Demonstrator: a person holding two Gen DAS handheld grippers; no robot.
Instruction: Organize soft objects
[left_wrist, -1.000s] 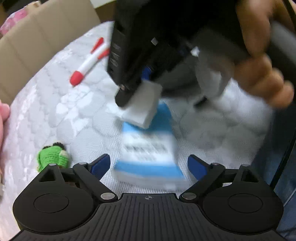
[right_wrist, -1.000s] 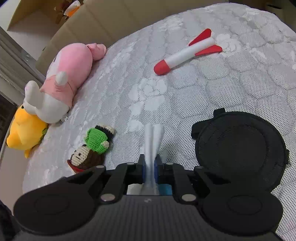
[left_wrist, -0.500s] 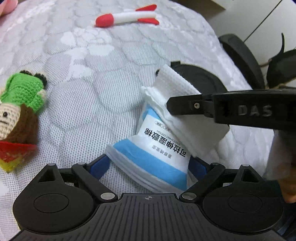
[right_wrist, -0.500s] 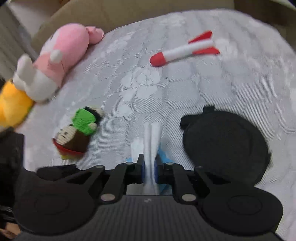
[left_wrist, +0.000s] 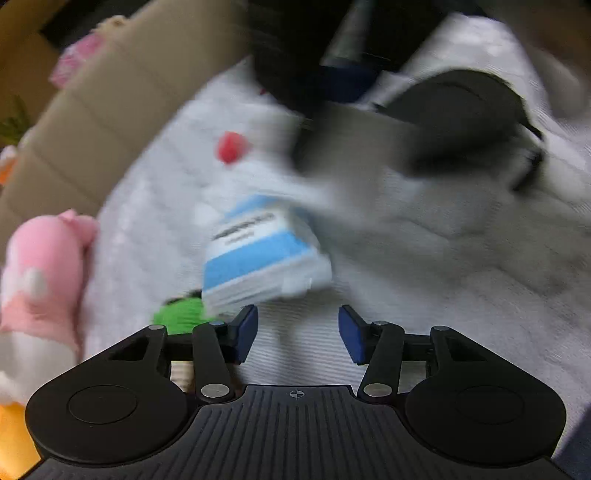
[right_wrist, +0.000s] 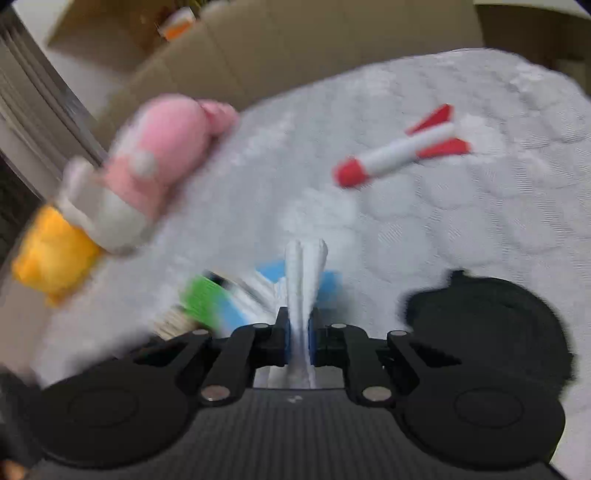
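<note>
Blue-and-white pack (left_wrist: 264, 254), red-and-white rocket (right_wrist: 400, 151) (pink plush (right_wrist: 162, 147)).

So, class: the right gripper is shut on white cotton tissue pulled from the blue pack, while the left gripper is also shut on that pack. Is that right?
Not quite. The left gripper is open, its blue pads apart with nothing between them; the left wrist view shows the blue pack just ahead. The right gripper is indeed shut on the white cotton tissue.

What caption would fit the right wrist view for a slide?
Right gripper shut on a white cotton sheet above its blue pack, plush toys and foam rocket on the mattress.
</note>
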